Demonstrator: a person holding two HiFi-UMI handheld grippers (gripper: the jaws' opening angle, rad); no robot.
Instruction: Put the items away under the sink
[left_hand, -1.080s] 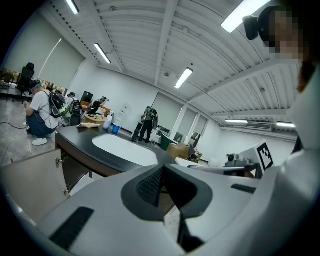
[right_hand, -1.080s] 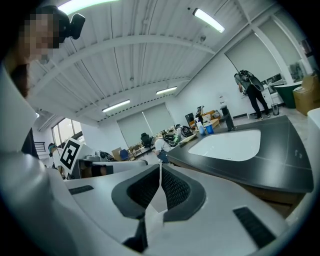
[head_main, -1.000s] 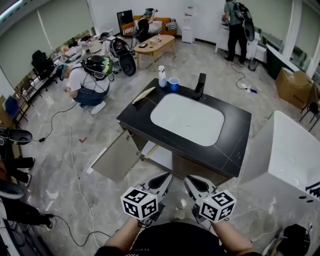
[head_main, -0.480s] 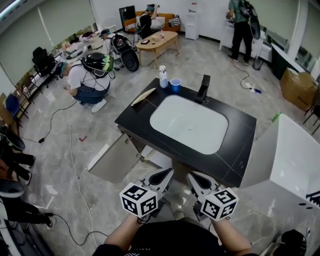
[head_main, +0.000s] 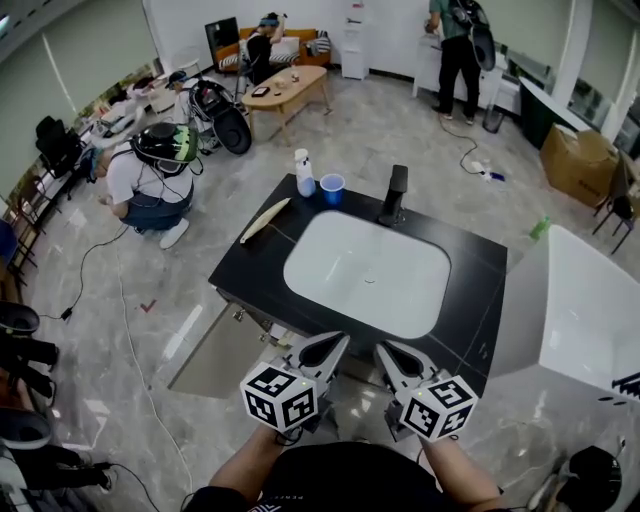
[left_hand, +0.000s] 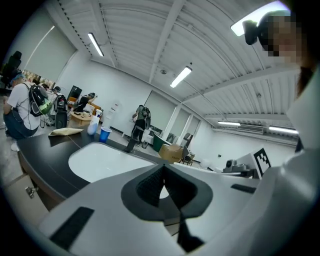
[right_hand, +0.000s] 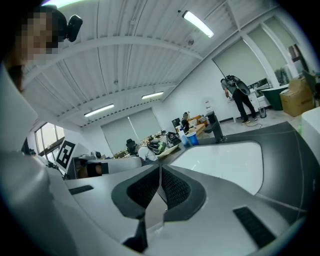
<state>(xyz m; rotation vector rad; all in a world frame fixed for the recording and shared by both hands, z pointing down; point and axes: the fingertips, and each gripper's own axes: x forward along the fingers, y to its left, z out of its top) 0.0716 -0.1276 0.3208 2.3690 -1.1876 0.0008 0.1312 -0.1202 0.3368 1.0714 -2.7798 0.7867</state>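
Closer now, I'm nearing the sink (head_main: 365, 275) with left gripper (head_main: 331, 348) and right gripper (head_main: 384, 352) both clenched empty, bottle (head_main: 303, 172) and cup (head_main: 332, 187) still sitting on the counter (head_main: 248, 268).

My head camera sits high and looks steeply down on the black counter (head_main: 470, 290). The left gripper (head_main: 335, 346) and right gripper (head_main: 386, 350) show side by side at its bottom edge, close to the lens. Each gripper camera rides low behind its own jaws and faces almost level across the counter. All three views share the white basin (head_main: 365, 272), the faucet (head_main: 396, 193) and the blue cup (head_main: 332, 188) at the far side.
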